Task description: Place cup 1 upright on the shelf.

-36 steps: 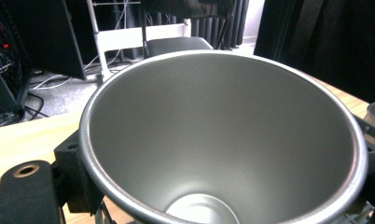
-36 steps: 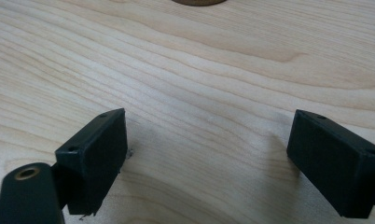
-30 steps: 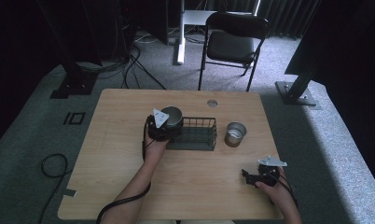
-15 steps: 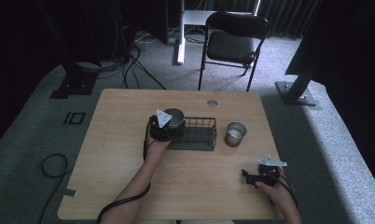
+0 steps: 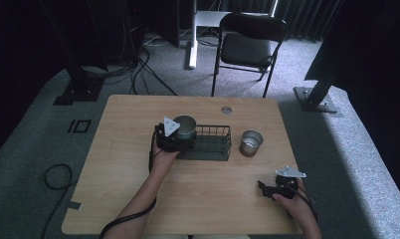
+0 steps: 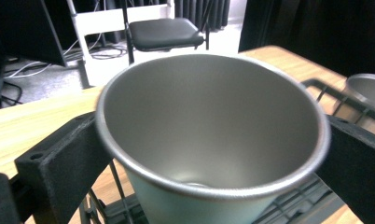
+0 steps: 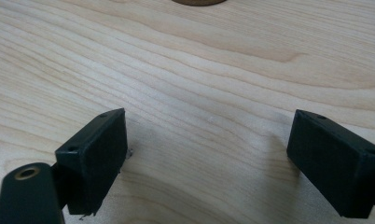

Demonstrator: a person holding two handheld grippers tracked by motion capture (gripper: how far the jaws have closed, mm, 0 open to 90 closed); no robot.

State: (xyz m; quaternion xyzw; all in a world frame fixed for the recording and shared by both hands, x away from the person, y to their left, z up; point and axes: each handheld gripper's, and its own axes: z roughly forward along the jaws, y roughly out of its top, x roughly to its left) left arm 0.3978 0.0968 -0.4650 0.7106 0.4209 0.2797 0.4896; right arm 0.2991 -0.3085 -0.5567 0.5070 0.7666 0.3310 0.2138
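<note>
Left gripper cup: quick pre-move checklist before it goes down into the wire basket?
1. Grip on steel cup: left gripper jaws on both sides, ok.
2. Cup upright, mouth up: ok.
3. Cup over the left end of the wire basket: ok.
4. Basket floor under cup clear: cannot tell.
5. Second cup outside the basket, apart from it: ok.
6. Right gripper open, on bare table, out of the way: ok.

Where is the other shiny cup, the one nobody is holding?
In the high view, the free cup stands on the table, just right of the wire basket.
</note>
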